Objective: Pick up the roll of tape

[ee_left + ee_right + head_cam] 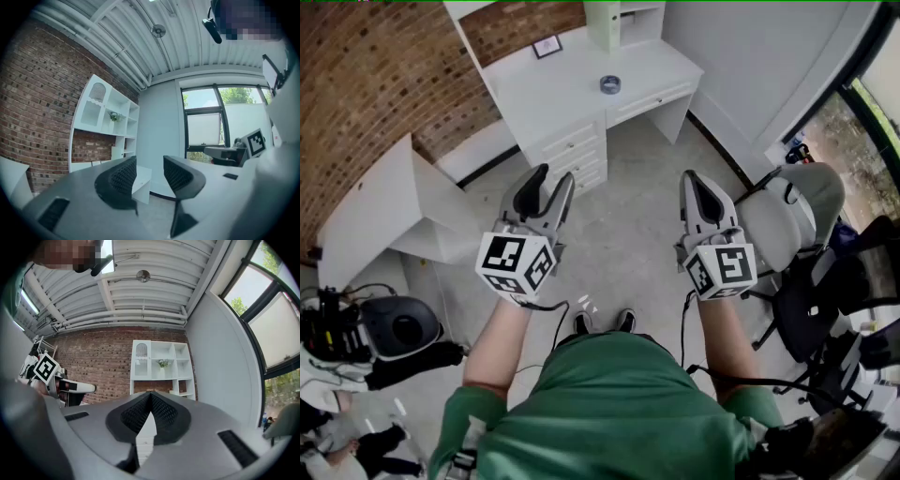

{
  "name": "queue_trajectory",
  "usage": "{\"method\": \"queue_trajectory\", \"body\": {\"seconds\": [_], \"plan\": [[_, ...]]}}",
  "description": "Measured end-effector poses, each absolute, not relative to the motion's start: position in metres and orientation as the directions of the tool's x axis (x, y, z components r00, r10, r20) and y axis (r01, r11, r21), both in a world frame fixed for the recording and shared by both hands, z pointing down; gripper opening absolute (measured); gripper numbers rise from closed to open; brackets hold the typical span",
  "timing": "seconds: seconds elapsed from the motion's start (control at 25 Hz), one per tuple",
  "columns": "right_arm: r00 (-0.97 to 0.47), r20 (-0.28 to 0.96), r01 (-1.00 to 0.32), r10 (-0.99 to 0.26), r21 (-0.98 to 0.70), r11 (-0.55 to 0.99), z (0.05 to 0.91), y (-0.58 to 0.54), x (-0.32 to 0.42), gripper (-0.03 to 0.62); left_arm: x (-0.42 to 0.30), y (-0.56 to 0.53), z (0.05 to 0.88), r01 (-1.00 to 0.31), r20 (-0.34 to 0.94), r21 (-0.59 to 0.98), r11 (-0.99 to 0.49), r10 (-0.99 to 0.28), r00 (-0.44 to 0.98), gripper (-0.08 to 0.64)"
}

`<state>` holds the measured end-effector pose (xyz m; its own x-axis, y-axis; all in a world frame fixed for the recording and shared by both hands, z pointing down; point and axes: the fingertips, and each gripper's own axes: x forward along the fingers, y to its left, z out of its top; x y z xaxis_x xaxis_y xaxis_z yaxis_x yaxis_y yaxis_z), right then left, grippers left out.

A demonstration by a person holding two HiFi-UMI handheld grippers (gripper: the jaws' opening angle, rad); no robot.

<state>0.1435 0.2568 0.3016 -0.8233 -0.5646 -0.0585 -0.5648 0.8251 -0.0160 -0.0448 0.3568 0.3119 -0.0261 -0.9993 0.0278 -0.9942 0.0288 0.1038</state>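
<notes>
- Head view: overhead, steeply down; white desk (581, 89) well ahead.
- Left gripper view: on left gripper (149, 165), level, facing shelf unit (105, 124) above desk, far off.
- Right gripper view: on right gripper (150, 397); same shelf unit shared.

Brick wall (366, 84) on the left, plain white wall (750, 56) on the right, white desk (553, 89) with an open shelf unit (161, 366) on top, grey floor (628, 234), grey office chair (792, 220) near the dark-framed window (206, 122), ribbed white ceiling (140, 301), daylight.
</notes>
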Motion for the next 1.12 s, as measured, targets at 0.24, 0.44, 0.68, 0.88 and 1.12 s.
{"method": "queue_trajectory", "body": {"seconds": [0.24,0.44,0.68,0.88,1.12], "plan": [[-0.815,-0.03,-0.58,-0.579,0.01,0.815,0.313,0.254,0.124,0.023,-0.082,0.368,0.322,-0.988,0.049,0.126,0.084,-0.996,-0.079,0.19],[-0.821,-0.038,-0.571,-0.57,0.035,0.82,0.312,0.263,0.137,0.046,-0.063,0.373,0.315,-0.989,0.021,0.116,0.087,-0.996,-0.085,0.19],[-0.829,-0.041,-0.558,-0.557,0.019,0.829,0.307,0.253,0.148,0.167,-0.042,0.355,0.306,-0.991,0.005,0.107,0.075,-0.997,-0.075,0.19],[-0.821,0.0,-0.571,-0.571,-0.013,0.821,0.323,0.23,0.155,0.173,-0.032,0.342,0.328,-0.99,0.063,0.12,0.072,-0.996,-0.065,0.19],[-0.824,0.035,-0.567,-0.566,-0.034,0.823,0.348,0.219,0.161,0.173,-0.033,0.336,0.352,-0.985,0.083,0.144,0.098,-0.993,-0.086,0.19]]}}
